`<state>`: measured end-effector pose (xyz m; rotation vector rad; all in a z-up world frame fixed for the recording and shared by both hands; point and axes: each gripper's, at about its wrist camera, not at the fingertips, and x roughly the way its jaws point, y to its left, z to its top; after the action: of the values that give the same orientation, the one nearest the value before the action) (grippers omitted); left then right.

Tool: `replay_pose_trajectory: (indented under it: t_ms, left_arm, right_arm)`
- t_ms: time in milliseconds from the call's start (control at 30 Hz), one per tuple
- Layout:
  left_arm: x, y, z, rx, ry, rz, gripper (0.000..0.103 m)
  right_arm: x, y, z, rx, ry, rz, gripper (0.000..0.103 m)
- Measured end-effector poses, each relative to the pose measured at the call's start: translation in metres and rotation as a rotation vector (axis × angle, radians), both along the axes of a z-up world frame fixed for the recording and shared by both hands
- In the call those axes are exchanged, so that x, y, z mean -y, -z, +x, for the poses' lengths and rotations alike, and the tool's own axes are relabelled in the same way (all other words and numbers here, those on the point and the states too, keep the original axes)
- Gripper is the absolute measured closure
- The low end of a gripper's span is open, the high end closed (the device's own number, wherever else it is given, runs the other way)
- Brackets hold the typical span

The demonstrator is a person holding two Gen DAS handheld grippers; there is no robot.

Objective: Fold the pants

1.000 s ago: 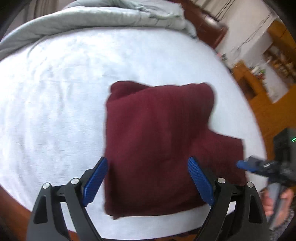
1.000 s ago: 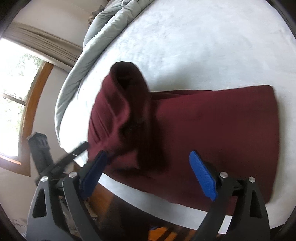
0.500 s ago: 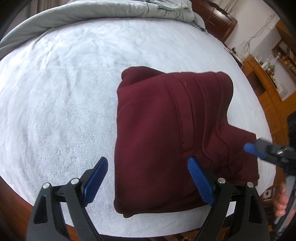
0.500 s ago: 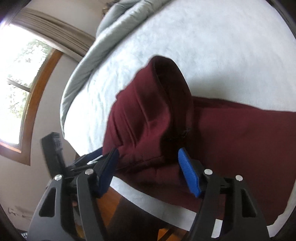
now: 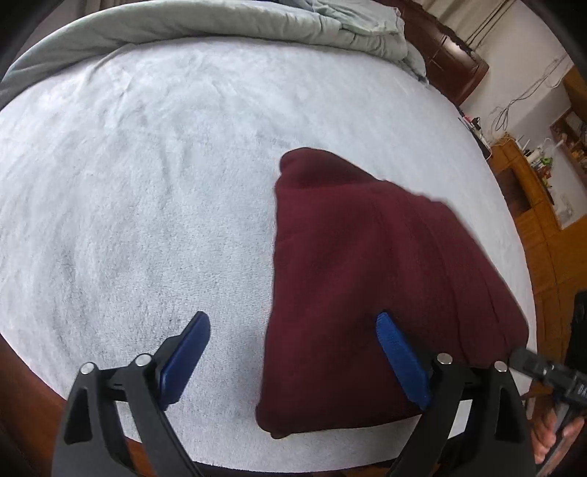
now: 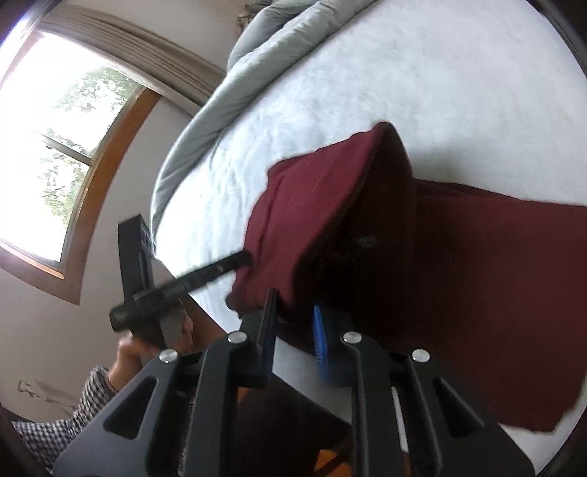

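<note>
The maroon pants [image 5: 370,279] lie folded on the white bed near its front edge. My left gripper [image 5: 293,352] is open and hovers above the pants' left edge, its right finger over the cloth. In the right wrist view the pants [image 6: 477,279] have one end lifted into a peak [image 6: 330,205]. My right gripper [image 6: 293,330] is shut on the near edge of that lifted layer. The left gripper also shows in the right wrist view [image 6: 242,261], its tip beside the cloth.
The white bed cover [image 5: 146,183] spreads to the left and far side. A grey duvet [image 5: 220,25] is bunched along the far edge. The wooden bed frame [image 5: 22,385] runs below the near edge. Wooden furniture [image 5: 543,205] stands at the right, a window [image 6: 55,146] at the left.
My right gripper has closed on the near edge of the pants and lifted that layer up. My left gripper has shifted left, so the pants now sit to its right.
</note>
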<state>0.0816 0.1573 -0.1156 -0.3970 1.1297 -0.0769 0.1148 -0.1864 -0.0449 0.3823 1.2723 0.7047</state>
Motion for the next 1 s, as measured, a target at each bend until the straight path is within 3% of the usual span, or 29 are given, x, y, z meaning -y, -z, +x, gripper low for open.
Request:
replay_pose_trajectory:
  t_ms: [100,133,200,233,267,300,333,567,700,800,833,900,933,1000]
  left_arm:
    - [0.008,0.009,0.003,-0.026,0.028,0.027,0.009]
    - [0.011,0.011,0.004,-0.036,0.033,0.030,0.009]
    - [0.011,0.014,0.002,-0.043,0.037,0.022,0.009]
    - [0.011,0.013,0.001,-0.037,0.038,0.017,0.009]
    - [0.011,0.012,-0.001,-0.031,0.039,0.017,0.009]
    - [0.010,0.011,-0.002,-0.029,0.040,0.018,0.009]
    - [0.009,0.010,-0.003,-0.028,0.042,0.019,0.009]
    - [0.023,0.003,-0.004,-0.035,0.084,0.053,0.009]
    - [0.034,-0.005,-0.002,-0.032,0.106,0.081,0.009]
    - [0.040,-0.010,-0.005,-0.017,0.110,0.106,0.009]
    - [0.042,-0.011,-0.005,-0.013,0.111,0.112,0.009]
    - [0.045,-0.015,-0.007,-0.009,0.112,0.119,0.009]
    - [0.046,-0.016,-0.008,-0.007,0.113,0.120,0.009]
    - [0.048,-0.019,-0.008,0.001,0.118,0.122,0.009]
  right_arm:
    - [0.011,0.038,0.002,-0.094,0.022,-0.115,0.087]
    - [0.014,0.049,0.002,-0.136,0.033,-0.098,0.087]
    - [0.020,0.049,0.000,-0.133,0.053,-0.046,0.076]
    - [0.021,0.045,-0.001,-0.120,0.054,-0.047,0.056]
    - [0.022,0.037,0.000,-0.101,0.045,-0.047,0.028]
    - [0.024,0.031,0.002,-0.081,0.051,-0.041,0.020]
    - [0.026,0.024,0.005,-0.049,0.061,-0.036,0.019]
    - [0.025,0.038,0.045,-0.125,0.106,-0.059,0.017]
    - [0.007,0.064,0.057,-0.172,0.072,-0.079,0.012]
    - [-0.012,0.066,0.061,-0.162,0.032,-0.047,0.014]
    - [-0.019,0.066,0.061,-0.167,0.014,-0.022,0.027]
    - [-0.031,0.068,0.060,-0.170,0.008,-0.019,0.039]
    - [-0.033,0.069,0.060,-0.164,0.012,-0.033,0.052]
    - [-0.025,0.067,0.061,-0.169,0.018,-0.003,0.064]
